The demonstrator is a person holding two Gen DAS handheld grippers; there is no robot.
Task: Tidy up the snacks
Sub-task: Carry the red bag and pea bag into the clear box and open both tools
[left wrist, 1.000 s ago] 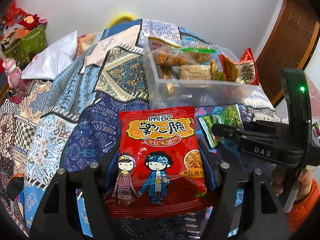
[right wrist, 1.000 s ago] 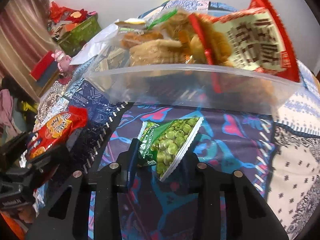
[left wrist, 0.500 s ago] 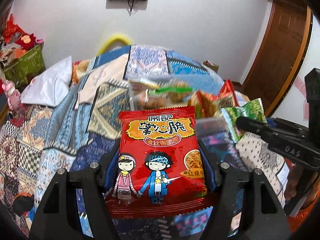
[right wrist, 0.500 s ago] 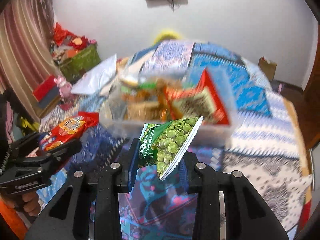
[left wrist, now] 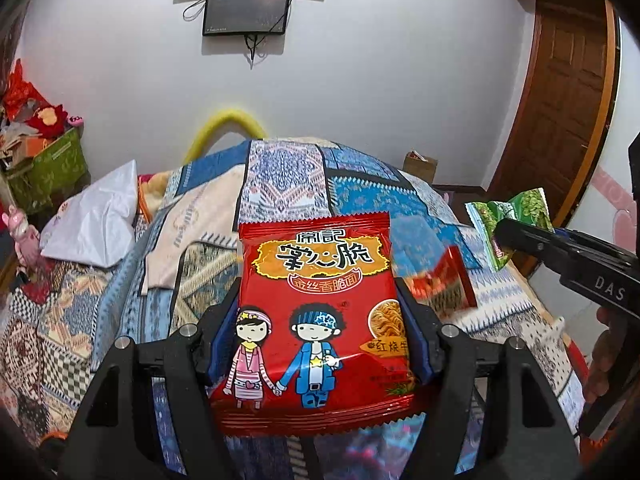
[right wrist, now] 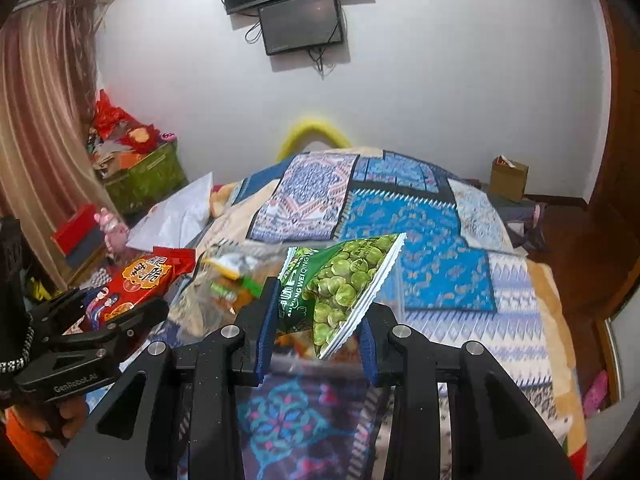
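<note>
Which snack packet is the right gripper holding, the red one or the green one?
The green pea packet, pinched in the right gripper. The red noodle packet, with two cartoon children, sits in the left gripper.

The room is bright, with soft, even light on the plain white wall [left wrist: 380, 92]. Both pictures bulge like a fishbowl, and their corners below and beside that wall go black. The brown wooden door [left wrist: 560, 128] right of the wall bends into a curve. The shiny red noodle snack packet with two cartoon children [left wrist: 316, 320] is sharp, with small white glints near its bottom edge. The clear plastic box of snacks [right wrist: 224, 280] and the small red packet [left wrist: 444, 284], low under the wall, are smeared by blur. The dark screens [right wrist: 300, 20] high on the wall show only faint glare
</note>
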